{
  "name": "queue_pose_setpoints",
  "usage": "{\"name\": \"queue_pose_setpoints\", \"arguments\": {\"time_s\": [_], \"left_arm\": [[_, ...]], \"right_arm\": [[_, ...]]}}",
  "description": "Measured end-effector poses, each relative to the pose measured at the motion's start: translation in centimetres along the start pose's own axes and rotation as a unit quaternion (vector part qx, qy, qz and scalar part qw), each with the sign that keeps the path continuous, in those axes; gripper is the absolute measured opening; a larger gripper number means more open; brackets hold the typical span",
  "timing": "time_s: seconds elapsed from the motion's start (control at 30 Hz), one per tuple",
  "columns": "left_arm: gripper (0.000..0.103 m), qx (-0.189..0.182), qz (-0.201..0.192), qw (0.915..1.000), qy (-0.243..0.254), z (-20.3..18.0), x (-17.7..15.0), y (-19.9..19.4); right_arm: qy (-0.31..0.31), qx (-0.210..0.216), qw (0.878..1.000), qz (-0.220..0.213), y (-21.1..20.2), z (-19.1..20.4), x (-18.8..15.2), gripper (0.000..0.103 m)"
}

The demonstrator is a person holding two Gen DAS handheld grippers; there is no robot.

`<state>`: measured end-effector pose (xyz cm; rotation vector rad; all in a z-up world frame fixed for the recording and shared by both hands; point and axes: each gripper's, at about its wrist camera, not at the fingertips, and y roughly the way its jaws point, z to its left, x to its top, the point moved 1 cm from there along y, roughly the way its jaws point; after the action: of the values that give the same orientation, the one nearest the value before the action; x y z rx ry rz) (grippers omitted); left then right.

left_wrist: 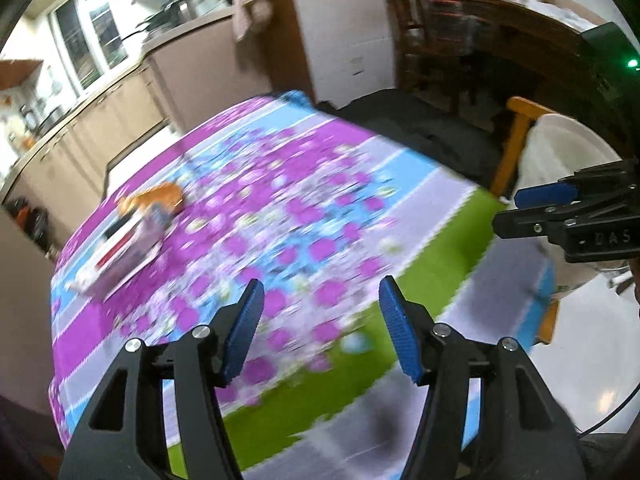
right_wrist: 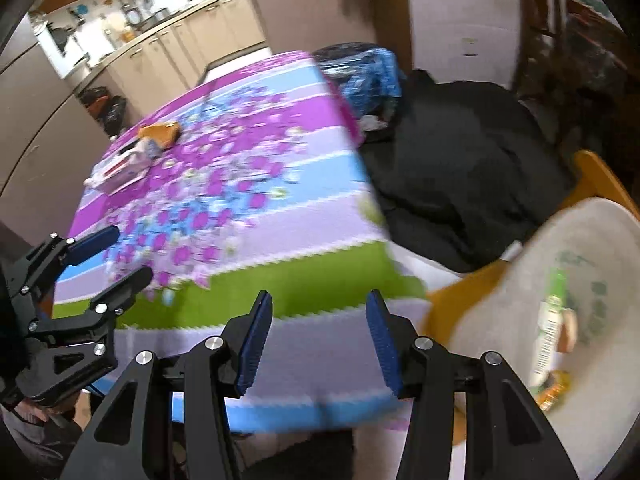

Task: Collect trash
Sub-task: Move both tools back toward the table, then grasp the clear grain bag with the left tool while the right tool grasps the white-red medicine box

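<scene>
A table with a purple, blue and green cloth (left_wrist: 280, 208) (right_wrist: 248, 208) fills both blurred views. At its far left lie an orange wrapper (left_wrist: 160, 196) (right_wrist: 160, 131) and a white-and-red packet (left_wrist: 120, 252) (right_wrist: 120, 168). A white bag (right_wrist: 592, 280) on a chair at the right holds a green-and-white packet (right_wrist: 552, 332). My left gripper (left_wrist: 320, 316) is open and empty over the table's near part. My right gripper (right_wrist: 318, 328) is open and empty at the table's near edge. Each gripper also shows in the other view (left_wrist: 520, 210) (right_wrist: 124, 252).
A wooden chair (left_wrist: 516, 140) (right_wrist: 600, 180) stands at the table's right. A black garment (right_wrist: 460, 168) and a blue plastic bag (right_wrist: 368, 72) lie beyond the table. Kitchen cabinets (left_wrist: 92, 120) line the left wall. Dark wooden furniture (left_wrist: 500, 40) stands at the back right.
</scene>
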<state>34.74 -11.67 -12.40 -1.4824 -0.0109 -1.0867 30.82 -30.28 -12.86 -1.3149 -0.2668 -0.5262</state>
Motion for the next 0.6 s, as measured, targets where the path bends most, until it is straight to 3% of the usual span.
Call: {"name": "queue_pose_setpoints", "arguments": {"time_s": [0.33, 0.6], "left_arm": [[0.061, 0.067, 0.03, 0.9947, -0.072, 9.7, -4.1, 0.8], [0.063, 0.113, 0.026, 0.9813, -0.154, 19.6, -5.5, 0.7]], "right_arm": [[-0.04, 0.069, 0.997, 0.022, 6.1, 8.2, 2.1, 0.05], [-0.098, 0.094, 0.99, 0.018, 8.8, 14.9, 4.9, 0.054]]}}
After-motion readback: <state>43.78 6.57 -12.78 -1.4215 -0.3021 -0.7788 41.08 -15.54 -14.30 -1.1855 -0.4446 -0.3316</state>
